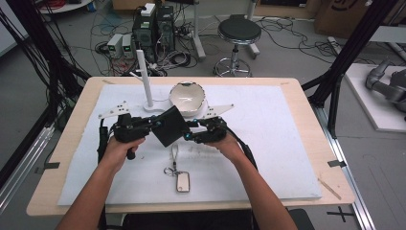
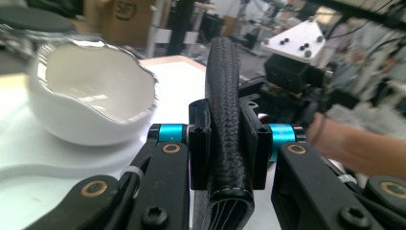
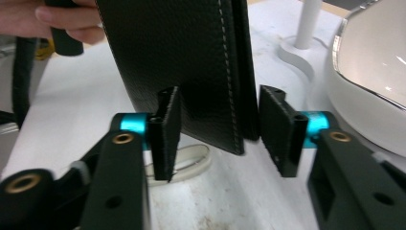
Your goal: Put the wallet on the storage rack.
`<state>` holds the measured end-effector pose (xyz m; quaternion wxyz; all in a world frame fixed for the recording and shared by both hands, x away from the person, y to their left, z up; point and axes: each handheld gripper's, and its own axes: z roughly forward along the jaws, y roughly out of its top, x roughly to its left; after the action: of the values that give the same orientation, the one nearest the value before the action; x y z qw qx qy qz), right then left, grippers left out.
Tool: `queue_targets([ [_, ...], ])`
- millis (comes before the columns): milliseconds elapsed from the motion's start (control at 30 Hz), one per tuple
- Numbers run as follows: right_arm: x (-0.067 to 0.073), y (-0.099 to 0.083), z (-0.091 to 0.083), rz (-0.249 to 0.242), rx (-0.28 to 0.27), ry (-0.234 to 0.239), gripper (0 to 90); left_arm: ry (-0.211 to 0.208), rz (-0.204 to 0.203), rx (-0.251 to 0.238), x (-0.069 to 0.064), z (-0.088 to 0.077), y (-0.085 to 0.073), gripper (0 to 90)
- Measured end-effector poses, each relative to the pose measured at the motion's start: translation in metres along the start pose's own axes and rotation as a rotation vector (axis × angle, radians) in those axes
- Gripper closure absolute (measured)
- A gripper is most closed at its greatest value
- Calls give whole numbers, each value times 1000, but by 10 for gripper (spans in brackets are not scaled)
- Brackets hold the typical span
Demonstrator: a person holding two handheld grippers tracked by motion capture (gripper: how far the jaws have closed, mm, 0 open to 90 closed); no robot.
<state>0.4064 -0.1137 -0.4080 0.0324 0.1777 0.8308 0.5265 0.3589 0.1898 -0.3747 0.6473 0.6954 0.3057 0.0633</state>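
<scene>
Wooden bench (image 1: 306, 96) under white mat (image 1: 268, 143), lab floor behind with cables, PC towers (image 1: 154, 28), black stool (image 1: 238, 32).

Black leather wallet (image 1: 168, 126) held up off the mat at bench centre, between both tongs, tilted diamond-wise in high view. Seen edge-on in left gripper view (image 2: 224, 120), stitched edge visible in right gripper view (image 3: 191, 72).

Left tongs (image 2: 224, 143) clamped on wallet, both pads pressed flat against its sides. Same tongs in high view (image 1: 152, 123) at wallet's left corner, gripped by left hand (image 1: 119, 148).

Right tongs (image 3: 218, 129) spread around wallet's lower edge, gap visible between each pad and the leather, not gripping. In high view (image 1: 190, 130) at wallet's right corner, right hand (image 1: 229, 146) behind.

White bowl (image 1: 187, 98) with wavy silver rim just behind wallet, on mat; large at left in left gripper view (image 2: 91, 103), at right edge in right gripper view (image 3: 373, 76). White upright stand (image 1: 144, 79) with round base just left of bowl; post and base also in right gripper view (image 3: 306, 24).

Key fob with strap and ring (image 1: 181, 178) flat on mat, nearer the person, apart from wallet.
</scene>
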Motion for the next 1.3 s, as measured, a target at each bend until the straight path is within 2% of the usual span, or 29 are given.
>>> queue_targets([
  [33, -2, -1, -3, 20, 1, -18, 376, 17, 21, -1, 0, 0, 3, 761],
  [100, -4, -2, -7, 35, 0, -29, 375, 38, 77, -6, 1, 2, 11, 762],
  [133, -7, -5, -19, 42, 3, -61, 359, 40, 102, -8, 2, 3, 16, 762],
  [167, -7, -5, -19, 42, 3, -61, 359, 44, 125, -8, 3, 5, 20, 762],
  [200, -9, -9, -34, 44, -4, -93, 349, 49, 151, -11, 4, 6, 24, 762],
  [267, -9, -11, -40, 47, -7, -100, 344, 46, 193, -5, 6, 10, 33, 761],
  [333, -14, -19, -69, 67, -23, -146, 315, 39, 229, 6, 8, 14, 42, 761],
  [367, -14, -19, -69, 67, -23, -146, 315, 39, 248, 19, 8, 16, 47, 761],
  [433, -18, -24, -86, 81, -32, -171, 300, 32, 277, 33, 10, 20, 58, 761],
  [467, -19, -29, -101, 86, -32, -204, 289, 28, 286, 37, 11, 22, 63, 761],
  [533, -20, -32, -108, 84, -29, -219, 283, 4, 305, 46, 14, 28, 74, 761],
  [567, -20, -35, -117, 84, -20, -249, 265, 0, 313, 47, 15, 30, 76, 761],
  [600, -20, -37, -121, 86, -18, -257, 258, -10, 319, 53, 16, 33, 80, 761],
  [700, -22, -46, -142, 101, -4, -322, 238, -25, 368, 91, 19, 42, 91, 761],
  [833, -23, -52, -152, 117, 12, -357, 224, -24, 397, 107, 25, 53, 102, 761],
  [867, -23, -58, -159, 113, 31, -381, 221, -22, 400, 110, 27, 56, 104, 761],
  [1000, -22, -68, -167, 123, 43, -400, 221, -32, 417, 115, 33, 67, 104, 761],
  [1100, -21, -71, -169, 130, 39, -403, 221, -21, 467, 163, 37, 76, 106, 761],
  [1233, -20, -76, -171, 133, 27, -402, 221, -53, 481, 162, 43, 84, 109, 761],
  [1300, -20, -77, -171, 128, 26, -401, 221, -55, 497, 176, 46, 89, 111, 761],
])
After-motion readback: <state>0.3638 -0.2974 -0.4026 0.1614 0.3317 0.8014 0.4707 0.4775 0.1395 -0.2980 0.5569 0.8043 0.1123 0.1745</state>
